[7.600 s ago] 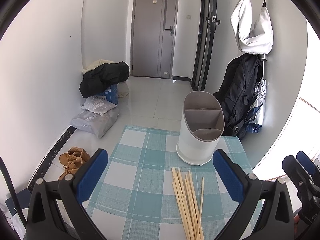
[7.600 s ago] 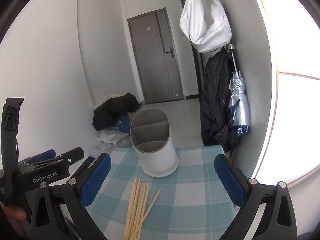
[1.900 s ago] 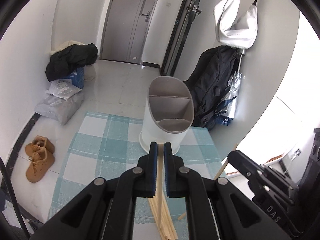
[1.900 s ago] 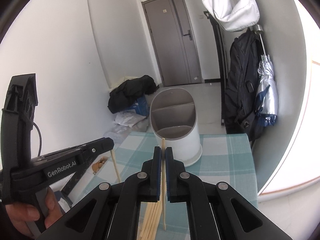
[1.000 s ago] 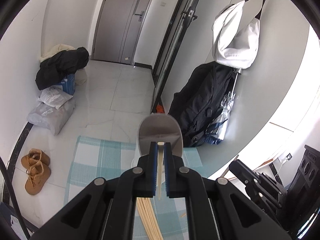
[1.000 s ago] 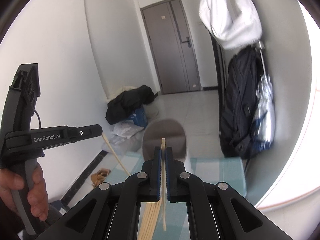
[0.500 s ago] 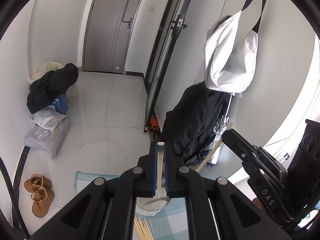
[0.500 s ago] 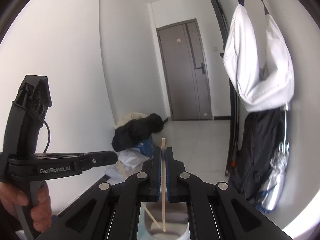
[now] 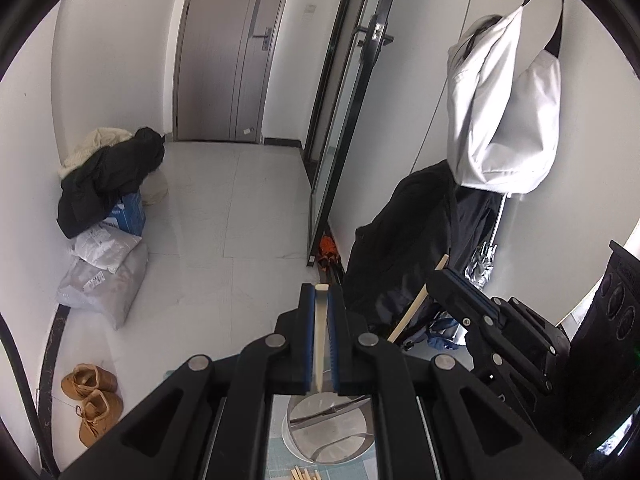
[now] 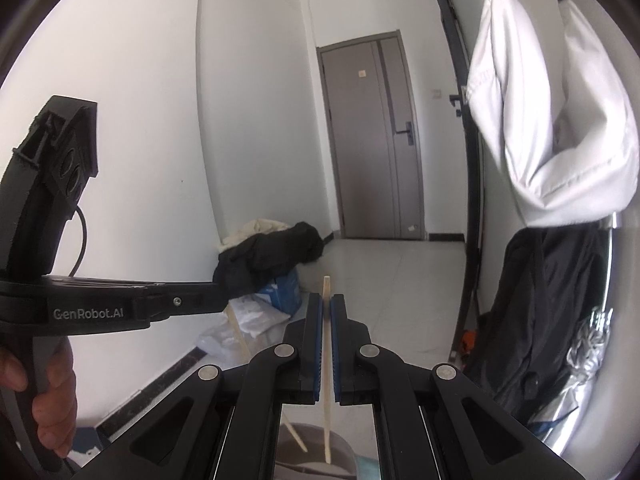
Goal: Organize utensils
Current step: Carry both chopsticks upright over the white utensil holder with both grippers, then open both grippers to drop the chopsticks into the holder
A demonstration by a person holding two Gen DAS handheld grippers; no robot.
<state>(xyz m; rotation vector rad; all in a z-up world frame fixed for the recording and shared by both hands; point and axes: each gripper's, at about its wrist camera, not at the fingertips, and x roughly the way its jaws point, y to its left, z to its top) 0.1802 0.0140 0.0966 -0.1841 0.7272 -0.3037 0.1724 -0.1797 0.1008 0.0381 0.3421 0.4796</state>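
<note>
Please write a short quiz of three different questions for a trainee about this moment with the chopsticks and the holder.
1. True or false: the left gripper is open and empty.
2. What does the right gripper hold between its fingers?
3. In the left wrist view, the utensil holder lies: A) directly below the held chopstick, B) on the floor beside the shoes, C) out of view.

Key: 1. False, it is shut on a chopstick. 2. A single chopstick. 3. A.

White walls [image 10: 248,120], grey door [image 9: 224,60], pale tiled floor [image 9: 240,216], daylight
</note>
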